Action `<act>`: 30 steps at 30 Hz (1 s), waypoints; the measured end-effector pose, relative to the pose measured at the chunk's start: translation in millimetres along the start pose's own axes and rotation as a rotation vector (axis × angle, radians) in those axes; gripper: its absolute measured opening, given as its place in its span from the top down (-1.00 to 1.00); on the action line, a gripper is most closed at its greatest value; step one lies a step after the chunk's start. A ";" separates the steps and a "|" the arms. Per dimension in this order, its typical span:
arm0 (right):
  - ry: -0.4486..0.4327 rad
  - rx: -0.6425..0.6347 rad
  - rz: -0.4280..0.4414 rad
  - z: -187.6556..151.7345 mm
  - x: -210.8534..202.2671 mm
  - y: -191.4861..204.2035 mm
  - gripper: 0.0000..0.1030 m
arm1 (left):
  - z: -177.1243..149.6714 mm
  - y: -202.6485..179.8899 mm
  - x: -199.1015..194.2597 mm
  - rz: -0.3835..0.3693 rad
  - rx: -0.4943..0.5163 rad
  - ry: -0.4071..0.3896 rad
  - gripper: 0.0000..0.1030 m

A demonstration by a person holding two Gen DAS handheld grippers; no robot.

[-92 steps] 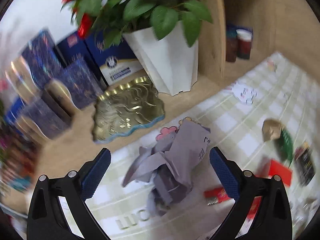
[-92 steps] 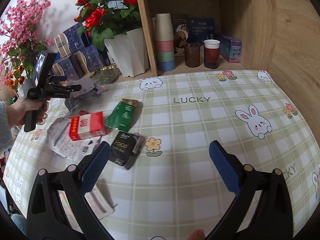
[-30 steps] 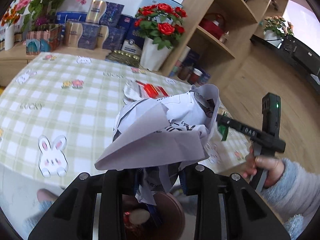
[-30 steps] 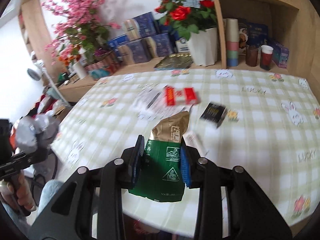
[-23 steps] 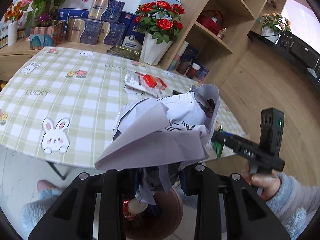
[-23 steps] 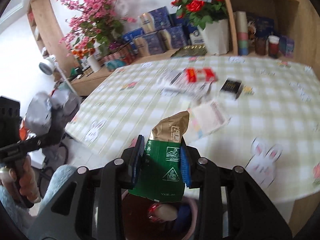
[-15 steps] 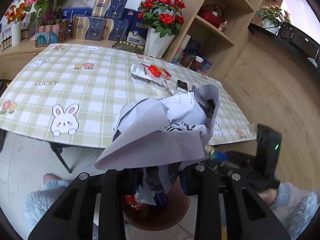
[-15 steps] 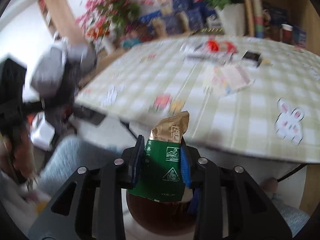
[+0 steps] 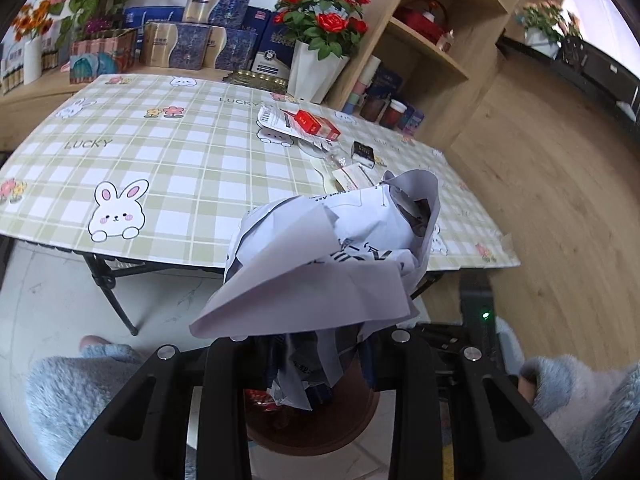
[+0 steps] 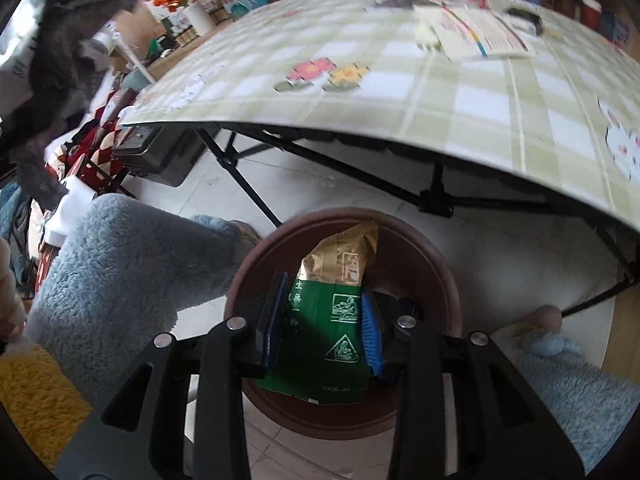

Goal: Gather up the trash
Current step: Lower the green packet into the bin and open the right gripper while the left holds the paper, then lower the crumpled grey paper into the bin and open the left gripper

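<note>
1. Jaws of the left gripper [image 9: 322,354] are clamped on crumpled white paper [image 9: 320,264], held above the brown bin [image 9: 312,428] beside the table [image 9: 192,184].
2. Jaws of the right gripper [image 10: 324,320] pinch a green packet [image 10: 324,332] over the bin's mouth.

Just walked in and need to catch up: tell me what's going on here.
A person in fuzzy blue sleeves is clearing trash off the checked table with a handheld gripper in each hand. The right gripper is shut on a green and gold packet and holds it over a brown bin on the floor. The left gripper is shut on a crumpled white paper bag above the same bin. A red box, a black packet and papers are on the table.
</note>
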State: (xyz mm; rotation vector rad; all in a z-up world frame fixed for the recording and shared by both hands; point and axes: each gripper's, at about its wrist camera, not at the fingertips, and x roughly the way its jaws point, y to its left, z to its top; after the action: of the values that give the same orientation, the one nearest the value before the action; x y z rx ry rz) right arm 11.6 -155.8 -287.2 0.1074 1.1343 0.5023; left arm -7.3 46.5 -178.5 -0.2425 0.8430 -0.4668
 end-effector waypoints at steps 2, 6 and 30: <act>0.010 0.005 -0.004 -1.1 2.6 -1.6 0.27 | -1.3 -0.1 2.0 0.004 -0.005 0.000 0.41; 0.016 -0.001 -0.006 -0.5 4.2 -0.8 0.15 | -5.0 1.2 7.0 0.011 -0.013 0.011 0.40; -0.468 0.035 -0.233 26.3 -115.2 -24.5 -0.89 | 10.6 -15.4 30.5 0.003 0.257 0.064 0.36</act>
State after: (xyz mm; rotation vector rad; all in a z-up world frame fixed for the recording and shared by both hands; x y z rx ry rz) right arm 5.5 -223.2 -187.3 0.1146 0.6853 0.2307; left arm 13.7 18.4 -185.8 0.0105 0.8363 -0.5764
